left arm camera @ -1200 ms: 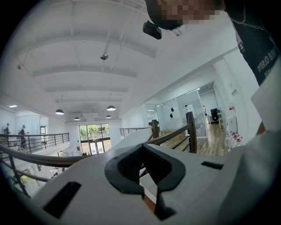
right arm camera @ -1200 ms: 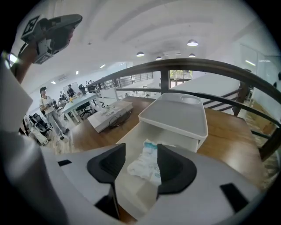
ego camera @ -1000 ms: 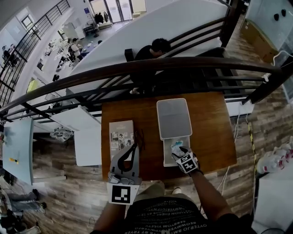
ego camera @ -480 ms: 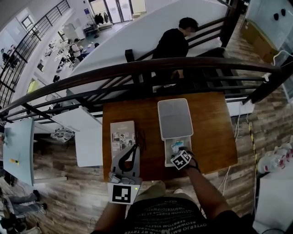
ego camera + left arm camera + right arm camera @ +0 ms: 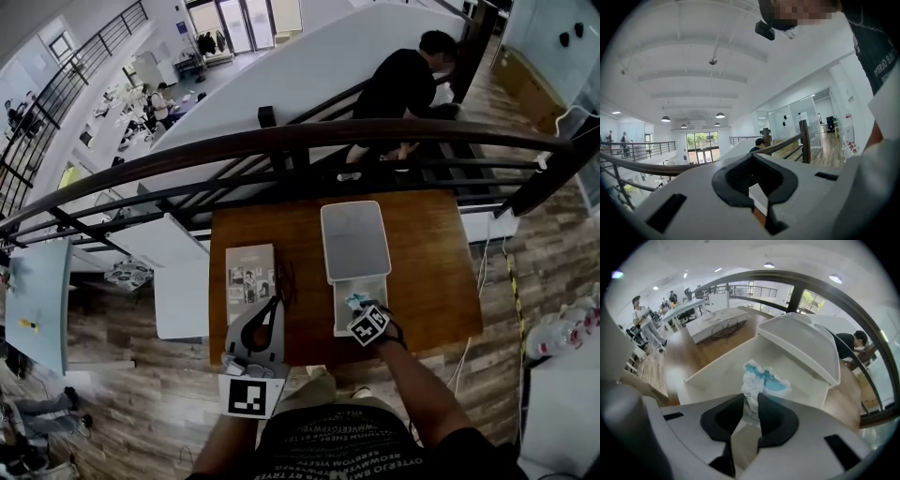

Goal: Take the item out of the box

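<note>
Packet (image 5: 765,380), white with teal print, lies in the open box (image 5: 717,369) on the table (image 5: 431,272), and the right claw (image 5: 751,405) reaches into the tray from its near end. The claw's jaws are closing. The right gripper view shows the packet's near end bunched thin between the two pads, which press on it from both sides. The rest of the packet fans out past the tips over the tray floor. In the head view the same claw (image 5: 357,304) sits over the tray's near half, marker cube toward the person, and the packet (image 5: 356,301) is only a small pale-blue spot at its tips. The box (image 5: 337,314) has its lid (image 5: 356,242) swung back on the far side; in the right gripper view the lid (image 5: 801,341) rises behind the tray. The left claw (image 5: 274,302) hangs at the table's near left edge, well apart from the box. The left gripper view shows this claw (image 5: 753,161) with its pads together and nothing between them. A booklet (image 5: 248,275) lies left of the box, just beyond the left claw's tips, with a dark cable (image 5: 285,279) looped beside it. Past the table's far edge runs a dark rail (image 5: 281,141), and a person (image 5: 403,80) in black is beyond it.
</note>
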Demonstrator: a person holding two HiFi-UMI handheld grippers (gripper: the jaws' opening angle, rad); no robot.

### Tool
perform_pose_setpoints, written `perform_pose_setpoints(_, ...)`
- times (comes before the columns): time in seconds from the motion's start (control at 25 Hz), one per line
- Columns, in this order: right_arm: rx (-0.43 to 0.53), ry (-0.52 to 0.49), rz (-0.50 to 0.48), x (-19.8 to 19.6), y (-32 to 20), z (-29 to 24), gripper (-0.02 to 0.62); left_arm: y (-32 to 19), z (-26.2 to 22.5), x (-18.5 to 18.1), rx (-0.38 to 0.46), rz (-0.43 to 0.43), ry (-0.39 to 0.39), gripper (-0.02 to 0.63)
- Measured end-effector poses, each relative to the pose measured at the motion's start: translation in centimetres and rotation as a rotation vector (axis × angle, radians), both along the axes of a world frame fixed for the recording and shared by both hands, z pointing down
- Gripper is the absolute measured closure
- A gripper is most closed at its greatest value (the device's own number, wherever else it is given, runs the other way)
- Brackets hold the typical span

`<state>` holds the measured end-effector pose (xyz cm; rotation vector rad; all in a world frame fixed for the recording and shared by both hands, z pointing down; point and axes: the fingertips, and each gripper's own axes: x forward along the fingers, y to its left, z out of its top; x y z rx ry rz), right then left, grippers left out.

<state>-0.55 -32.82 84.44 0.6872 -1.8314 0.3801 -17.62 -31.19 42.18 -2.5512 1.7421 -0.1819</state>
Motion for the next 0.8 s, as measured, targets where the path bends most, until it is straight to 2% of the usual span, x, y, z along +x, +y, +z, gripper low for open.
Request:
perform_pose_setpoints(0.4,0.117,-0.267,0.139,2.9,1.8,-6.7,0.514,3.7,-1.4,1.9,0.029,-0.031,0.016,0.601)
perform_pose_setpoints(0.8,0.259,-0.428,0.15,5.7,3.4,-15.4,0.514,6.3,-2.8,4.1,0.067,-0.042,0.014,0.601)
